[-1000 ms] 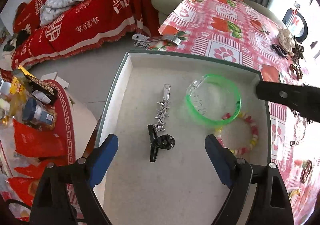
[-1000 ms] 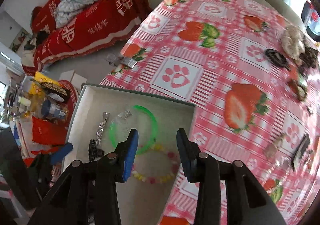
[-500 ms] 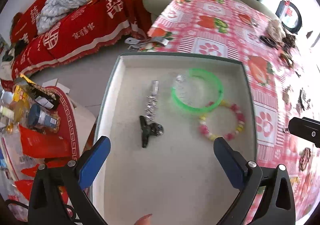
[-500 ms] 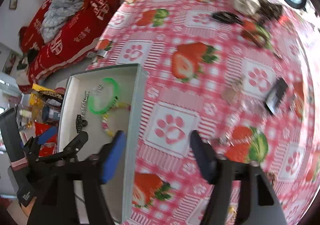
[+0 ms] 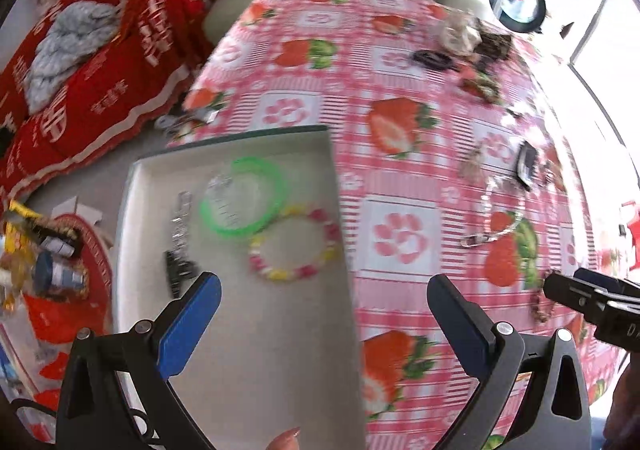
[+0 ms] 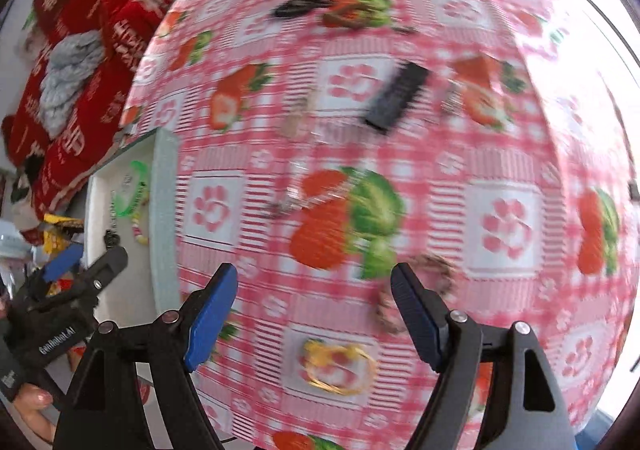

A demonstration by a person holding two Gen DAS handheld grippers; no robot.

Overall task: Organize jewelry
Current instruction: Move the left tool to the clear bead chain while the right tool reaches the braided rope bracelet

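Observation:
A grey tray (image 5: 260, 350) lies at the table's left edge and holds a green bangle (image 5: 245, 197), a pink-and-yellow bead bracelet (image 5: 295, 241), a silver star clip (image 5: 180, 220) and a black clip (image 5: 176, 270). My left gripper (image 5: 324, 302) is open and empty over the tray's right rim. My right gripper (image 6: 314, 302) is open and empty above the strawberry tablecloth (image 6: 360, 138). A gold bracelet (image 6: 340, 366) lies between its fingers, a brown bead bracelet (image 6: 416, 290) by its right finger. The tray (image 6: 164, 210) shows at the left of the right wrist view.
Loose jewelry lies on the cloth: a clear bead bracelet (image 5: 500, 210), a black comb (image 6: 400, 96), a black hair tie (image 5: 432, 59) and a heap (image 5: 472, 36) at the far side. The right gripper's arm (image 5: 600, 304) enters from the right. A red sofa (image 5: 80, 70) stands beyond the table.
Both grippers have swung right. The left one went from the tray's middle to its right rim. The right one left the tray and moved out over the cloth, opening wider.

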